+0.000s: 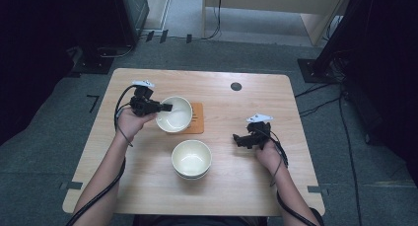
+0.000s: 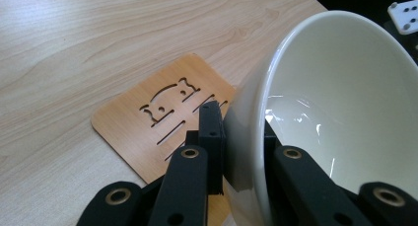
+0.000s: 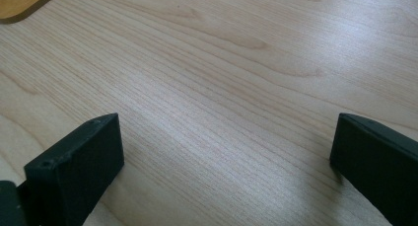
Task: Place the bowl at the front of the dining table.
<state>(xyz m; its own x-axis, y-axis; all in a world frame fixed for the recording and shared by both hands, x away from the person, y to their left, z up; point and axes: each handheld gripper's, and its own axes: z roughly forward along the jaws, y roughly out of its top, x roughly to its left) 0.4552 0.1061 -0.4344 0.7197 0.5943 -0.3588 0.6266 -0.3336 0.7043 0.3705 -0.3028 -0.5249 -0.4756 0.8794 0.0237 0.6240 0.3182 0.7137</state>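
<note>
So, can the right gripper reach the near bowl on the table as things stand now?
Probably yes: the right gripper is open, holds nothing, and bare table lies between it and the near bowl.

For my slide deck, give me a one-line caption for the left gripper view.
Left gripper clamps the rim of a tilted white bowl above a wooden coaster on the table.

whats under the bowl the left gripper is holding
A wooden coaster with a cut-out animal shape and slots lies beneath the tilted white bowl clamped at its rim by the left gripper. The coaster's part behind the bowl is hidden.
</note>
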